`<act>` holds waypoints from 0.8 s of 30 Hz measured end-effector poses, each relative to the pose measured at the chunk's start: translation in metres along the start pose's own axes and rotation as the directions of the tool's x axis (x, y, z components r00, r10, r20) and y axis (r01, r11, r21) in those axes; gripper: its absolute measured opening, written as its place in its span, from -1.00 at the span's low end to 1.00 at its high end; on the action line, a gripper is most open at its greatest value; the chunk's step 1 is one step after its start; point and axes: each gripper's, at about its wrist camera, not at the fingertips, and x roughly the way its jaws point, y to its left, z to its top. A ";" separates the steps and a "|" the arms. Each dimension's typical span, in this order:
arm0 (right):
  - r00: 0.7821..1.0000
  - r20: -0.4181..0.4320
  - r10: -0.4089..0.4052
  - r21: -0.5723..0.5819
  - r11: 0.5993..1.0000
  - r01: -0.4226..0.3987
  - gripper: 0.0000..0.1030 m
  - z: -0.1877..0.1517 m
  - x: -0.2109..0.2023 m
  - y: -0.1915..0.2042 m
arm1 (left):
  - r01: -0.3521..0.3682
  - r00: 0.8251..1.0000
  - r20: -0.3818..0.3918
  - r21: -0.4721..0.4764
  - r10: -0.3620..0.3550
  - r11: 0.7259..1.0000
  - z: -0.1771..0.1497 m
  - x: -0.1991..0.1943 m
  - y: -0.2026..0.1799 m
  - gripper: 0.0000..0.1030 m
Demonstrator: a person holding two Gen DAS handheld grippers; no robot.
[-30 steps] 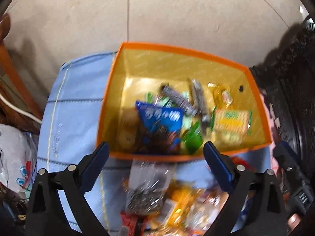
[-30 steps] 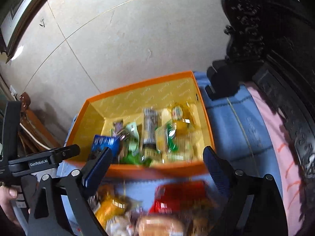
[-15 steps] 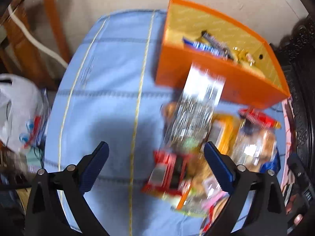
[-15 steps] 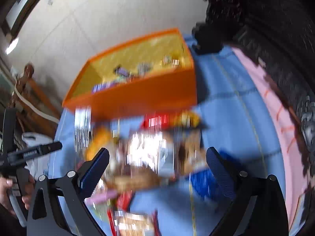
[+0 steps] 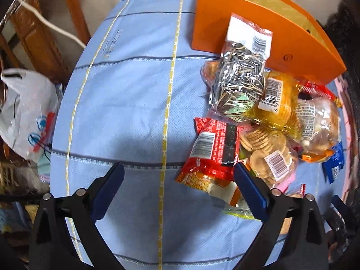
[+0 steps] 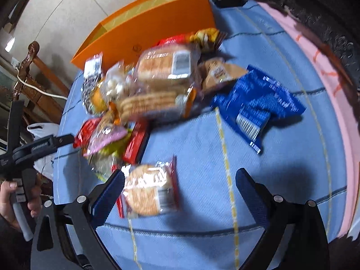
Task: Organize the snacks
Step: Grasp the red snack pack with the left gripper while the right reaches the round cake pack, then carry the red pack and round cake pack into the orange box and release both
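An orange box [image 5: 258, 33] stands at the far end of the blue cloth; it also shows in the right wrist view [image 6: 148, 27]. A pile of snack packs lies in front of it: a sunflower seed bag [image 5: 240, 72], a red pack [image 5: 213, 153], clear biscuit bags [image 5: 270, 153]. In the right wrist view a bread pack [image 6: 166, 67], a blue pack [image 6: 258, 103] and a round cracker pack [image 6: 148, 191] show. My left gripper [image 5: 177, 191] is open, its right finger by the red pack. My right gripper [image 6: 180, 193] is open over the cracker pack.
A blue cloth [image 5: 126, 90] covers the table. A white plastic bag [image 5: 24, 112] and wooden furniture [image 5: 38, 33] are off the left edge. Dark carved furniture [image 6: 315, 11] and a pink strip [image 6: 326, 90] border the right side. The left gripper's handle [image 6: 27, 150] shows at the left.
Both grippers have pulled back from above the orange box and dropped low over the cloth. The view has shifted from the box's inside to the snack pile in front of it.
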 end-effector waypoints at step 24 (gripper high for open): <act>0.984 -0.112 -0.140 -0.347 0.933 0.093 0.92 -0.023 0.068 0.067 | 0.182 0.977 -0.091 -0.088 -0.190 0.979 -0.034 0.022 0.016 -0.28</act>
